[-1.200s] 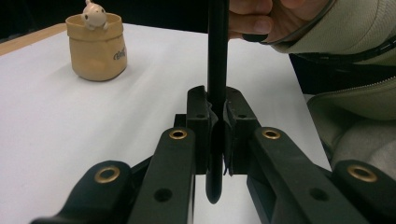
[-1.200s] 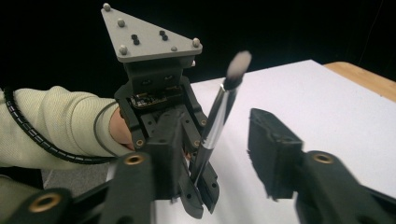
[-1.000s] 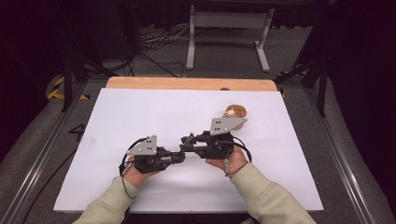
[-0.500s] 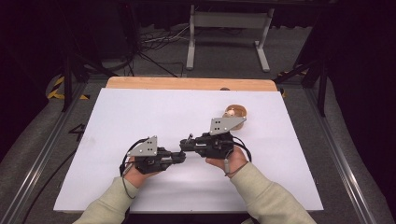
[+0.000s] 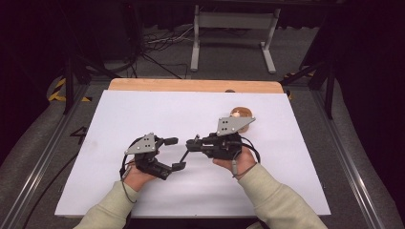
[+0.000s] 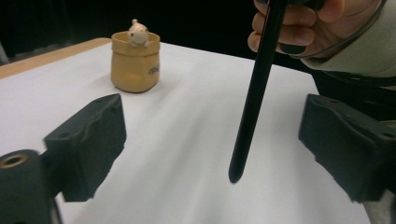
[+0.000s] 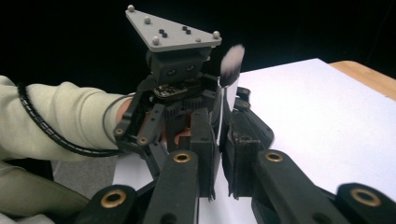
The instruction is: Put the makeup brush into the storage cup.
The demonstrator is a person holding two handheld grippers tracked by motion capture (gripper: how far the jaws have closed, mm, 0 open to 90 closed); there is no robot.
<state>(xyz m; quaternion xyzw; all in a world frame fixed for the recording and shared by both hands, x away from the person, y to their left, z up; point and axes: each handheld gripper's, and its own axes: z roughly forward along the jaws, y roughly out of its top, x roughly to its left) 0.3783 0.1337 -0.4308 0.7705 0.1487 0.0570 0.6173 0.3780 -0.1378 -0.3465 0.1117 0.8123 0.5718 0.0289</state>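
Note:
My right gripper (image 5: 192, 143) (image 7: 220, 140) is shut on a thin brush (image 6: 254, 93) with a black handle and a white bristle tip (image 7: 232, 60). The handle slants down to the left, and its end hangs just above the white sheet between the jaws of my left gripper (image 5: 174, 153) (image 6: 215, 126). Those jaws have just been opening and now stand wide apart, clear of the handle. A small tan pot (image 6: 135, 60) (image 5: 241, 113) with a little figure in its mouth stands upright on the sheet, beyond the right gripper.
A white sheet (image 5: 191, 109) covers the table, with a wooden edge (image 5: 191, 85) at the far side. A metal stand (image 5: 234, 28) and cables lie on the dark floor behind. Rails run along both sides of the table.
The left gripper has let go of the brush handle and its jaws have spread wide. The right gripper has kept still with the brush in it.

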